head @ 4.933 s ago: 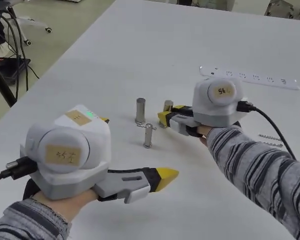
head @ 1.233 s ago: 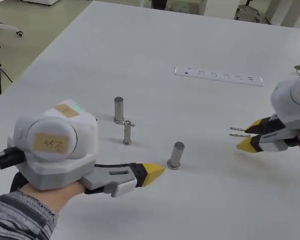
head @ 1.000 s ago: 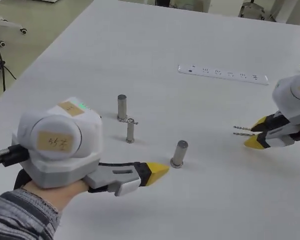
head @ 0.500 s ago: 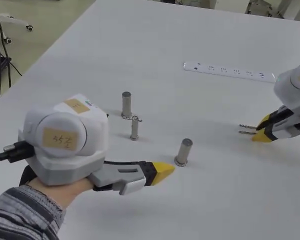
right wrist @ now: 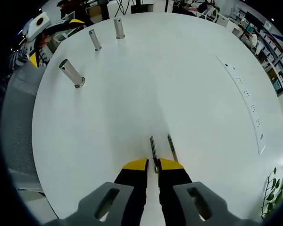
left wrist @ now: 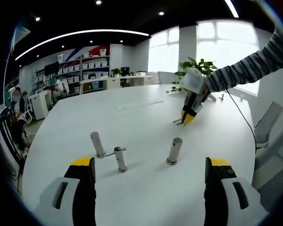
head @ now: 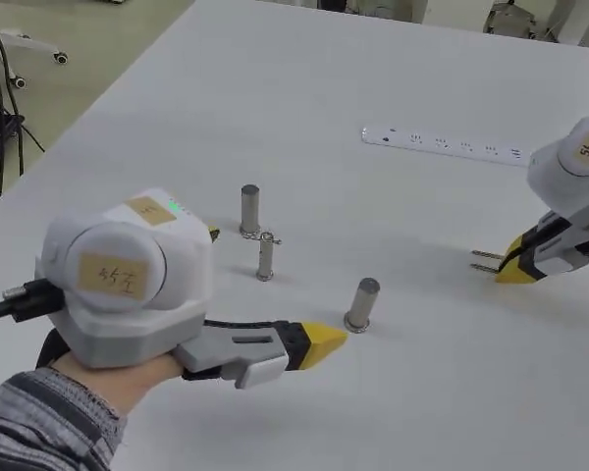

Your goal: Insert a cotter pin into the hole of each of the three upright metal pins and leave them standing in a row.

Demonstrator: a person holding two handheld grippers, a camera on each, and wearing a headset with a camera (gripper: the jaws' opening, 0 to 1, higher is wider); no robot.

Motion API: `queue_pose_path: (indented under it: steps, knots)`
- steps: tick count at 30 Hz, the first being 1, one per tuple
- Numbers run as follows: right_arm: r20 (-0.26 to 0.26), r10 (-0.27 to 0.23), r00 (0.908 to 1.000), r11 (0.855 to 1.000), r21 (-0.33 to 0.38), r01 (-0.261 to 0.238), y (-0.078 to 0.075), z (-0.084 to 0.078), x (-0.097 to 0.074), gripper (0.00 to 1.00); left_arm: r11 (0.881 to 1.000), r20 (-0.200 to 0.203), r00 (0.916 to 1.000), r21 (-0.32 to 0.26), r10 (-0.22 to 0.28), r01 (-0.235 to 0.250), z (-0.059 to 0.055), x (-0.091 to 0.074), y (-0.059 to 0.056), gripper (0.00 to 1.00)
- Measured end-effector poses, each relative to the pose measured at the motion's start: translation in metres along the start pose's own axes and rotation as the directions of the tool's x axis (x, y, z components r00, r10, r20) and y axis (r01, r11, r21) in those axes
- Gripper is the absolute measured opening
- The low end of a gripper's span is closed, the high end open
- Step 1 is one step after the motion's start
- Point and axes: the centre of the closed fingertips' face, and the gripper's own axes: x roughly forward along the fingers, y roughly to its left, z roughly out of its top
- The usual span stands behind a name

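Since the earliest picture the right gripper [right wrist: 154, 165] has left the group of metal pins and gone to the right part of the white table [head: 275, 98], and the metal pin that it was holding then now stands alone, nearer to the person. In the last half second this gripper has also come lower, so that its yellow tips are down at the table. Its jaws are drawn nearly together with only a narrow gap left. The end of a loose cotter pin [right wrist: 152, 143] lies in this gap, but I cannot tell whether the jaws already pinch it. A second loose cotter pin [right wrist: 171, 146] lies just beside the first, almost parallel, and its end reaches the tip of one jaw. The left gripper [left wrist: 151, 164] hovers low over the near side of the table with its jaws spread wide and nothing between them. All three metal pins stand upright. The far metal pin [head: 250, 209] and the middle metal pin [head: 265, 260] are close together, and a fitted cotter pin [head: 272, 238] passes through the hole near the top of the middle one. The near metal pin [head: 361, 304] stands apart from these two, to their right, near the yellow tip of the left gripper but not touching it. A white power strip [head: 442, 147] lies flat on the far side of the table, well apart from the pins.
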Motion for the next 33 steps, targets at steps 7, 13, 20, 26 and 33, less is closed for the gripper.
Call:
queue_pose_path:
  steps: [7, 13, 20, 26, 33]
  knots:
    - [-0.007, -0.035, 0.9994, 0.999, -0.016, 0.034, 0.000, 0.000, 0.000, 0.00, 1.000, 0.001, 1.0000, 0.004, -0.007, 0.007, 0.001, -0.001, -0.002, 0.94]
    - [-0.004, -0.069, 0.9976, 0.996, -0.059, 0.069, 0.005, -0.001, -0.001, 0.00, 1.000, 0.001, 0.9998, 0.009, -0.019, 0.019, 0.002, -0.001, -0.005, 0.90]
    - [0.068, -0.079, 0.9945, 0.991, -0.102, 0.086, 0.023, 0.009, -0.008, 0.00, 0.999, -0.005, 0.9993, 0.024, -0.036, 0.036, 0.002, 0.000, -0.010, 0.88]
    - [0.123, -0.093, 0.9880, 0.982, -0.152, 0.112, 0.041, 0.023, -0.016, 0.00, 0.999, -0.022, 0.9984, 0.016, -0.051, 0.052, -0.002, 0.002, -0.013, 0.82]
    - [0.206, -0.110, 0.9724, 0.962, -0.222, 0.156, 0.069, 0.046, -0.027, 0.00, 0.997, -0.031, 0.9971, 0.008, -0.070, 0.071, -0.004, 0.004, -0.017, 0.76]
